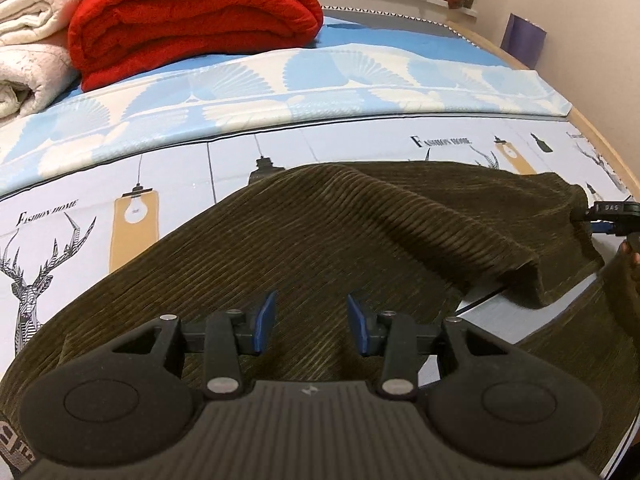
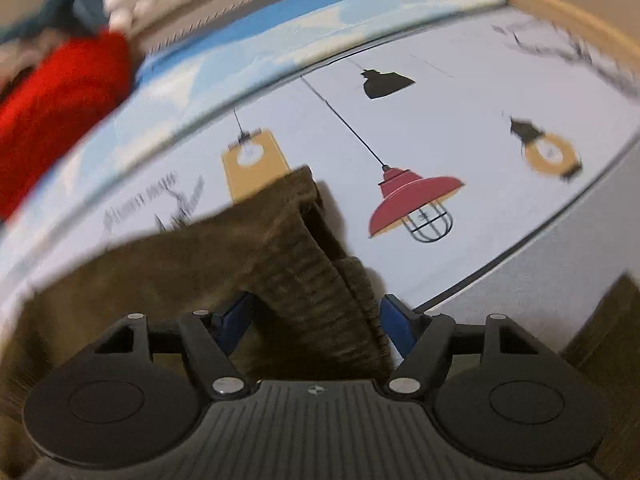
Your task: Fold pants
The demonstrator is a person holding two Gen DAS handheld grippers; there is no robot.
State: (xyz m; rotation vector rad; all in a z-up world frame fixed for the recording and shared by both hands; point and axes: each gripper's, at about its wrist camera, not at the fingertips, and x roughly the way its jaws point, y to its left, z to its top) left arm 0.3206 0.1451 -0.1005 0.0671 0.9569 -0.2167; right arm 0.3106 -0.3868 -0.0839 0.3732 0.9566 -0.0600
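Observation:
Dark olive corduroy pants [image 1: 320,232] lie spread across the bed, with one part folded over at the right. My left gripper [image 1: 312,320] hovers low over the near cloth, its blue pads apart and nothing pinched between them. At the right edge of the left wrist view, my right gripper [image 1: 580,214] sits at the far corner of the fold. In the blurred right wrist view, a thick ribbed edge of the pants [image 2: 316,280] runs between the jaws of my right gripper [image 2: 316,316]. Its blue pads stand wide, not pressing on the cloth.
The bed sheet [image 1: 360,144] is pale with lamp and deer prints. A blue and white cover [image 1: 320,76] lies behind it. A folded red blanket [image 1: 192,16] and white blankets [image 1: 28,40] are stacked at the back left. A wooden bed edge [image 1: 600,136] and wall are at the right.

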